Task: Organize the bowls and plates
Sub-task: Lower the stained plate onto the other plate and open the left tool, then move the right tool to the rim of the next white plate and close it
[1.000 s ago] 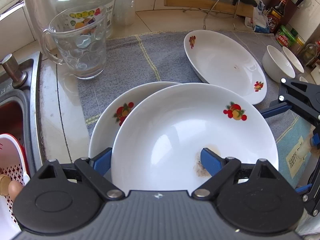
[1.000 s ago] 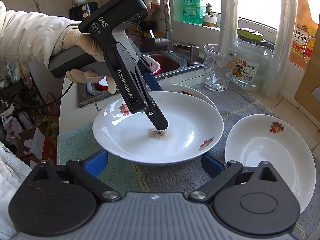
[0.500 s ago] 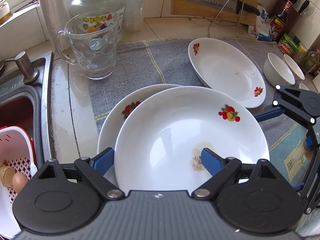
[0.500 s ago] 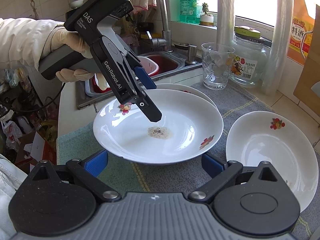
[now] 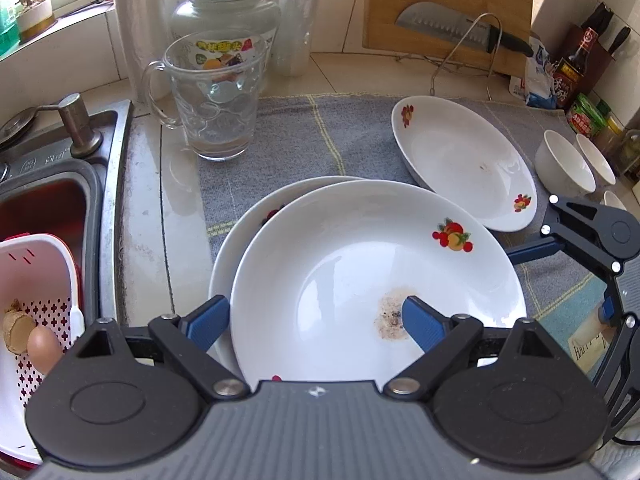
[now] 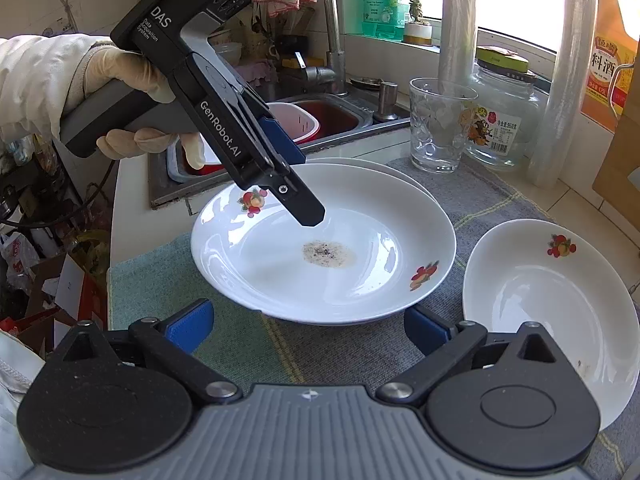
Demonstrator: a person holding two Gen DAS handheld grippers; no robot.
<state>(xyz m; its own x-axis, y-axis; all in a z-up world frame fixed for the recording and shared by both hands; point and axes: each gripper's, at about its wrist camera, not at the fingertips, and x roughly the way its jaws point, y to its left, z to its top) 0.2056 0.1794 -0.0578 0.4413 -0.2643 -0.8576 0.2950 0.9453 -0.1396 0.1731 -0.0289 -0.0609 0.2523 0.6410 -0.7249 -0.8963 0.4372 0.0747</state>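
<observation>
A white fruit-print plate with a brown stain lies on top of a second like plate on the grey towel; it also shows in the right wrist view. My left gripper is open, lifted just above the top plate's near rim; one finger hovers over its middle. A third plate lies apart at the right, also in the right wrist view. My right gripper is open and empty at the stack's near edge. Small white bowls stand far right.
A glass mug, a jar and film rolls stand behind the towel. The sink with a pink strainer basket is at the left. A knife leans on a cutting board at the back.
My left gripper has lifted and drawn back from the top plate, which now rests on the lower plate. My right gripper has barely moved.
</observation>
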